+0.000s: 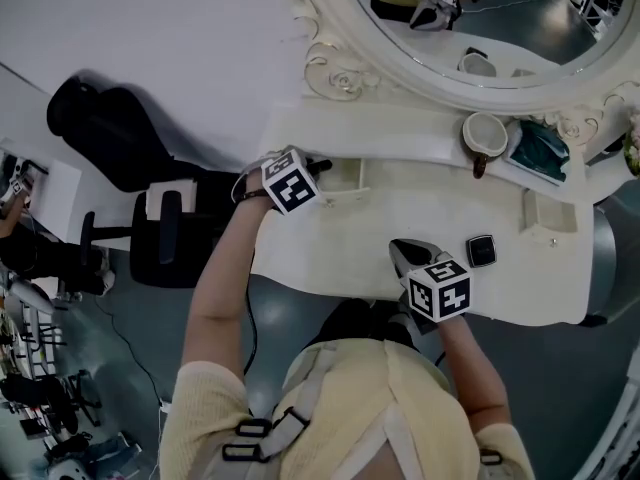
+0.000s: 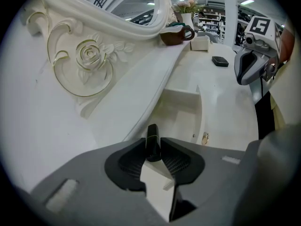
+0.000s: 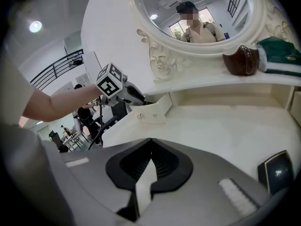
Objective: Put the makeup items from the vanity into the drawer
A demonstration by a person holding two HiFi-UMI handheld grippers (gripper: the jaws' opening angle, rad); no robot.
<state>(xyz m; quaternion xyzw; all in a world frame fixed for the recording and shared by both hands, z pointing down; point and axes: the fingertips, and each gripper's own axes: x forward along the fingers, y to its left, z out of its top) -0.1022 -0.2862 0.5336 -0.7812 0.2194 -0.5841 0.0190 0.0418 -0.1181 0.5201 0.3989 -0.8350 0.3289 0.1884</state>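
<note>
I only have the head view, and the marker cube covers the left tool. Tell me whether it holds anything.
Observer: Yes. The left tool is shut on a slim black tube.
Operator: Describe what lies ahead of that tube.
Observer: The open drawer lies just beyond it. I see nothing on the part of its floor that shows.
Operator: Now report the right tool's jaws.
Observer: The right tool is shut, with nothing between its jaws.
</note>
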